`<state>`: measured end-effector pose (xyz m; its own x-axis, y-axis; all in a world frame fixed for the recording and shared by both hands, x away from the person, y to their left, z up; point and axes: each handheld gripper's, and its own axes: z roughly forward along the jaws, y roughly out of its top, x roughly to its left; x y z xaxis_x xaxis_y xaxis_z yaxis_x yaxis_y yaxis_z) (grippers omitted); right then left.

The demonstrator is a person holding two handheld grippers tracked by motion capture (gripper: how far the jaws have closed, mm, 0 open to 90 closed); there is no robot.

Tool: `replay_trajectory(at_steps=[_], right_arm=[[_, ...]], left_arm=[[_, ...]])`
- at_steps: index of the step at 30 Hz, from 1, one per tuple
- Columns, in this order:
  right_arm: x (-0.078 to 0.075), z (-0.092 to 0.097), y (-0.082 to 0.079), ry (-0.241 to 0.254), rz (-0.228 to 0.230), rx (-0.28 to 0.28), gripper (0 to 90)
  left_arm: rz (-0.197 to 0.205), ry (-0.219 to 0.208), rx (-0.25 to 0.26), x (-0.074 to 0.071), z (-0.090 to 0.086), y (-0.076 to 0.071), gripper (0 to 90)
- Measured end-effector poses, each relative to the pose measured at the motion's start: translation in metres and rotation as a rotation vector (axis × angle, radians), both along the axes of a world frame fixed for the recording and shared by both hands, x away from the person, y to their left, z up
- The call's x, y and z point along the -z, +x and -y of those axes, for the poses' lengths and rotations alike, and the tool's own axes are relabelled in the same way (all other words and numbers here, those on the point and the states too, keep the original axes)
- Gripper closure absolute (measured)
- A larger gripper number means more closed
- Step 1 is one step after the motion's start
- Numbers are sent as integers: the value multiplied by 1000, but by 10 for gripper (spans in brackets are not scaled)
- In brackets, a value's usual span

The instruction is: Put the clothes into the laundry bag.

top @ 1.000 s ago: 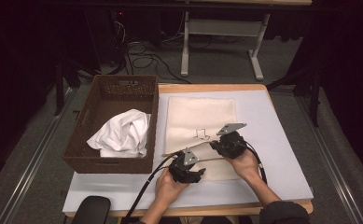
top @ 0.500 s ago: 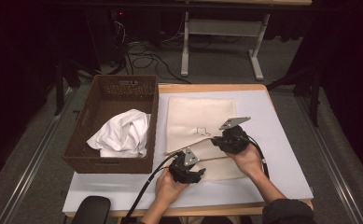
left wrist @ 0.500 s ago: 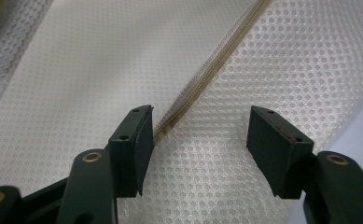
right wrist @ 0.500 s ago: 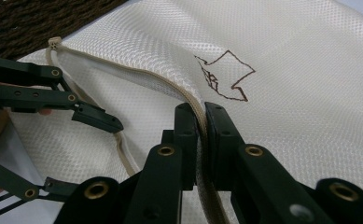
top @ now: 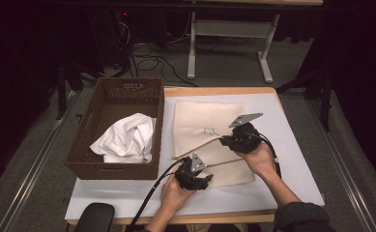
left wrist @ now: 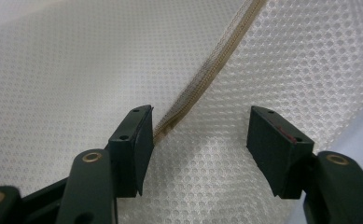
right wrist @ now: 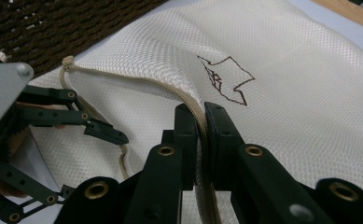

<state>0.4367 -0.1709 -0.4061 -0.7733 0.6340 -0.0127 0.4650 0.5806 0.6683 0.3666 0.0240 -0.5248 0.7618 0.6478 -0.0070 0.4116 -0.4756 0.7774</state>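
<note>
Mesh bag [top: 202, 121], its zipper edge [right wrist: 188, 100] partly hidden inside clamped right gripper [right wrist: 202, 116] jaws.

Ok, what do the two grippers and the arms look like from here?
Both grippers, left and right, are black linkage frames with flat rectangular jaw pads and brass-coloured pivots. Each carries a grey three-cornered plate and trails a black cable. The right arm wears a dark grey sleeve.

Overhead light falls bright on my table [top: 292, 159] while the room behind stays black; my near jaws blur softly, shadows faint.
</note>
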Motion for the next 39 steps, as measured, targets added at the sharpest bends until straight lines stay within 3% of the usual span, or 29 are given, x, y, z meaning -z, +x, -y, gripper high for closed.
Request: replay_trajectory(at_steps=[11, 20, 24, 26, 27, 29, 39], right_arm=[[-20, -3, 1, 16, 35, -1, 850], [-21, -4, 4, 4, 34, -4, 850], [-20, -6, 7, -3, 34, -13, 850], [-18, -7, 8, -8, 31, -17, 850], [-17, -8, 9, -17, 29, -19, 850], [-16, -10, 9, -18, 27, -18, 850], [-14, -15, 7, -36, 34, -34, 850]], left_arm=[[5, 9, 0, 0, 1, -1, 407], [4, 14, -2, -1, 1, -1, 400], [-28, 12, -7, -3, 1, 0, 377], [-50, 32, -6, -6, 2, 1, 380], [-70, 64, -6, -10, 3, 1, 382], [-75, 72, -3, -14, 2, 0, 384], [-127, 19, 9, -35, -7, -3, 394]])
